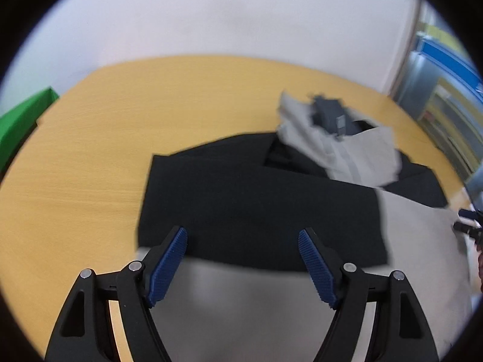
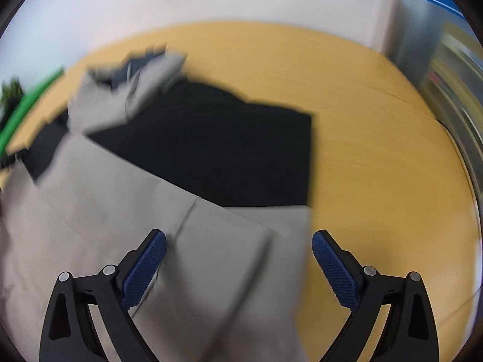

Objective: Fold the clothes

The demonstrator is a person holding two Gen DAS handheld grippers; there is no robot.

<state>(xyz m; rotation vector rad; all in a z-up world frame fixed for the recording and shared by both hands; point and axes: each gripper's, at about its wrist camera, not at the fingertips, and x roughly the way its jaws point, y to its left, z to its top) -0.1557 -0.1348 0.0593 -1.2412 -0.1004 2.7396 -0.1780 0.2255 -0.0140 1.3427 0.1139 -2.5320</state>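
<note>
A black garment (image 1: pixel 259 202) lies flat on the wooden table (image 1: pixel 151 96), with a grey garment (image 1: pixel 271 310) spread in front of and beside it. A crumpled grey and dark-blue piece (image 1: pixel 338 141) lies on its far right part. My left gripper (image 1: pixel 243 235) is open and empty, above the near edge of the black garment. In the right wrist view the black garment (image 2: pixel 229 147) lies beyond the grey garment (image 2: pixel 151 211), with the crumpled piece (image 2: pixel 129 90) at far left. My right gripper (image 2: pixel 238 238) is open and empty, above the grey garment's right edge. Both views are blurred.
A green object (image 1: pixel 21 117) sits off the table's left edge, also seen in the right wrist view (image 2: pixel 27 105). A white wall stands behind the table. Blue and grey shelving (image 1: pixel 446 90) stands at far right. The other gripper's tips (image 1: pixel 468 220) show at the right edge.
</note>
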